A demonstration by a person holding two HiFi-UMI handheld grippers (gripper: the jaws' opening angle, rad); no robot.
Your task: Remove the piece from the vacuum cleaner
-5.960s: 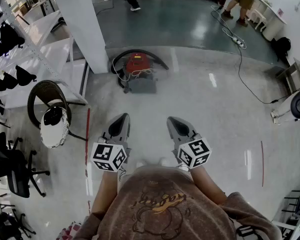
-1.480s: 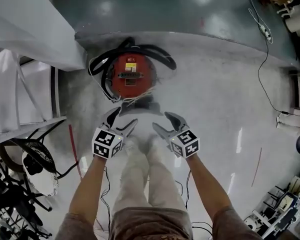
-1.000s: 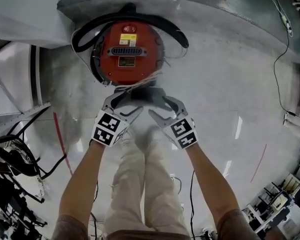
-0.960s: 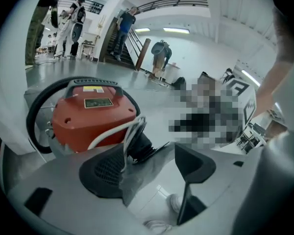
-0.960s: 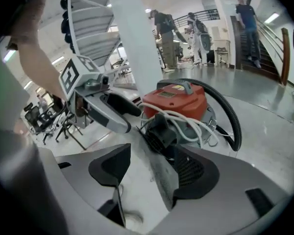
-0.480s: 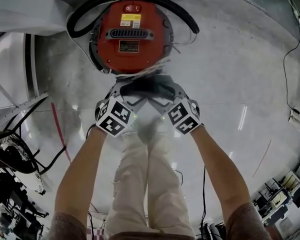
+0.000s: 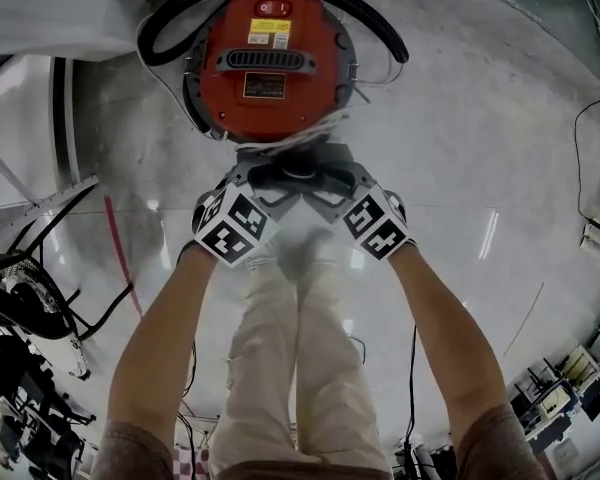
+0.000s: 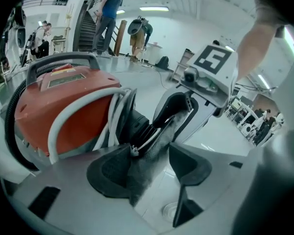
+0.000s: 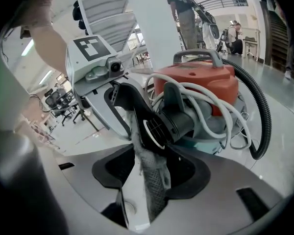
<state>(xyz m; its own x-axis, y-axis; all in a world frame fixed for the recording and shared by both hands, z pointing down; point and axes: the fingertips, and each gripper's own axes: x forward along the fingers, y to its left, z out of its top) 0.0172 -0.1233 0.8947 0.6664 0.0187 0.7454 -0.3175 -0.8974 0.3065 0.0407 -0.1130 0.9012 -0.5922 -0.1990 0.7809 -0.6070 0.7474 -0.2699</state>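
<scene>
A red canister vacuum cleaner point(image 7: 270, 68) stands on the floor, with a black hose point(image 7: 170, 28) curled around it. At its near side a dark collar carries a grey fabric piece point(image 7: 298, 176). My left gripper point(image 7: 255, 180) has hold of that piece from the left and my right gripper point(image 7: 342, 180) from the right. In the left gripper view the fabric point(image 8: 152, 146) fills the gap between the fingertips. The right gripper view shows the fabric point(image 9: 154, 180) pinched below the collar point(image 9: 159, 126). Both pairs of jaws have just been closing, with the piece between them.
White cord point(image 9: 210, 106) is looped over the vacuum's front. A white pillar and rack point(image 7: 40, 8) rise at the left, office chairs point(image 7: 20, 318) at the lower left. A cable point(image 7: 590, 98) crosses the floor at the right. People stand far off point(image 8: 108, 13).
The view has come in over the vacuum. Both grippers sank to the grey piece at its near side and their jaws closed onto it.
</scene>
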